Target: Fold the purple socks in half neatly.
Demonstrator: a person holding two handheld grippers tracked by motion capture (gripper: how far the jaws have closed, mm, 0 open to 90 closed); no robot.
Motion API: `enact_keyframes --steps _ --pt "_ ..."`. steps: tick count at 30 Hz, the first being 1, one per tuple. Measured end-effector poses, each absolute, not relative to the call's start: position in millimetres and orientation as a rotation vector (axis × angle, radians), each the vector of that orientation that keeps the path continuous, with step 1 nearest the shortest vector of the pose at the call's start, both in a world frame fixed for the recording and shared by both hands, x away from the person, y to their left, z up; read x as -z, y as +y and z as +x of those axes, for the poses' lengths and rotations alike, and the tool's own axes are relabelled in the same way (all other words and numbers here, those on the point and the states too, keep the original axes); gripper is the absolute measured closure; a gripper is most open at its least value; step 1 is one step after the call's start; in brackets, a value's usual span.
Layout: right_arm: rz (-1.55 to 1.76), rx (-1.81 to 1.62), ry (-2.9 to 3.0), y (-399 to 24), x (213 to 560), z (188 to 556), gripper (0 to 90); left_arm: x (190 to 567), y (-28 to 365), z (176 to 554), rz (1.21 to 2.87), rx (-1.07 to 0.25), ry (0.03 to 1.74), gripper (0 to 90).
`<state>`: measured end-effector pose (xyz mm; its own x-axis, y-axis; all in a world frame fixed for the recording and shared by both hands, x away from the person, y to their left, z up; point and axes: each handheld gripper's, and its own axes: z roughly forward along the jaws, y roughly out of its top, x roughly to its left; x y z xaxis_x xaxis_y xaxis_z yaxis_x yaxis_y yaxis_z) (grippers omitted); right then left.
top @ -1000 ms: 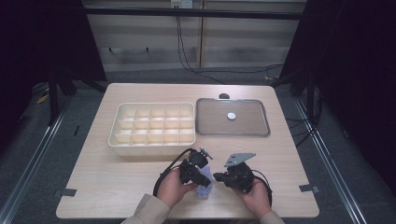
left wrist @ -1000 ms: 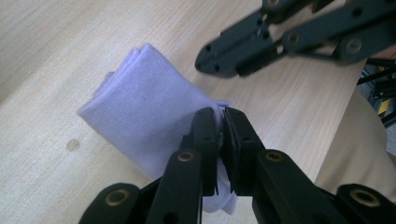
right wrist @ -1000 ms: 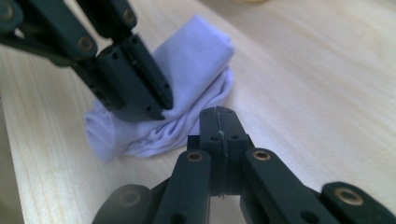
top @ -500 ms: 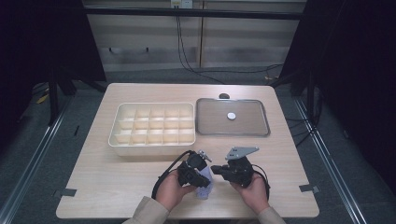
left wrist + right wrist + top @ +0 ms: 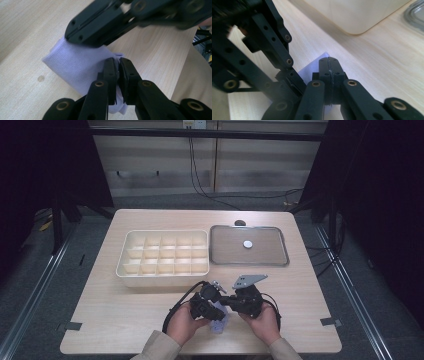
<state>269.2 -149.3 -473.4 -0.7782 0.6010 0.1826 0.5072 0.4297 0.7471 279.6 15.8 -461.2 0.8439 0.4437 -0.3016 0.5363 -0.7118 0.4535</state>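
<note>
A pale lavender cloth [image 5: 218, 322] [image 5: 75, 62] [image 5: 313, 66] lies folded on the wooden table near its front edge, between the person's two hands. My left gripper [image 5: 212, 309] [image 5: 119, 67] is shut on one edge of the cloth, its jaws pressed together over the fabric. My right gripper [image 5: 229, 303] [image 5: 329, 65] comes in from the opposite side. Its jaws are shut on the cloth's other edge, close against the left gripper's linkage. In the left gripper view the right gripper [image 5: 100, 25] crosses the top, over the cloth's far edge.
A cream compartment box [image 5: 160, 279] [image 5: 362, 15] with several empty cells stands behind the hands. To its right lies a metal tray [image 5: 267, 254] holding a small white disc [image 5: 247, 243]. A small dark object [image 5: 240, 223] sits at the table's far edge.
My right gripper has shifted slightly toward the left gripper and a little upward with the cloth edge. The left gripper has stayed put.
</note>
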Motion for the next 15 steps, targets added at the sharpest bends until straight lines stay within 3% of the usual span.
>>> enact_keyframes --steps 15 --pt "1.006 -1.204 2.605 -144.2 487.8 271.9 90.0 450.5 24.3 280.9 2.446 0.249 0.733 78.8"
